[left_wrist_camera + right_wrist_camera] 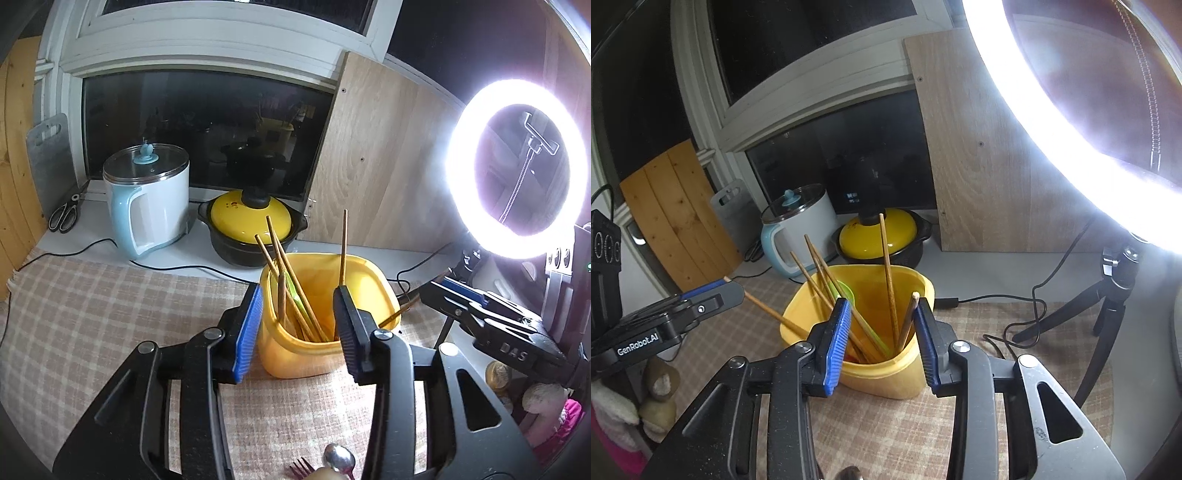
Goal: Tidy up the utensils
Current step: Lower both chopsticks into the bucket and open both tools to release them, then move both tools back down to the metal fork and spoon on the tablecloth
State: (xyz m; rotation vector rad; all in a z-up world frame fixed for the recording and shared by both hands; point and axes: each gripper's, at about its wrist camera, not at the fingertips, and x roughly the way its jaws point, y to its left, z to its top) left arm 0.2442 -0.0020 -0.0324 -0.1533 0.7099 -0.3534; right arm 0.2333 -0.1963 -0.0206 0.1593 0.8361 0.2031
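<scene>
Both grippers hang over the yellow holder (pixel 325 314) on a checked cloth (pixel 110 302). The left gripper (pixel 299 328) has its fingers spread, pinching nothing; the holder shows in the gap. The right gripper (pixel 882 343) is likewise spread and empty, one chopstick (pixel 908 321) just inside its right finger. I count about five chopsticks in the holder; their lower ends are hidden. A spoon (pixel 340 461) and fork (pixel 299 469) are cut off below. Behind stand a kettle (pixel 147 199), a yellow-lidded pot (pixel 251 229) and a ring light (pixel 517 170).
</scene>
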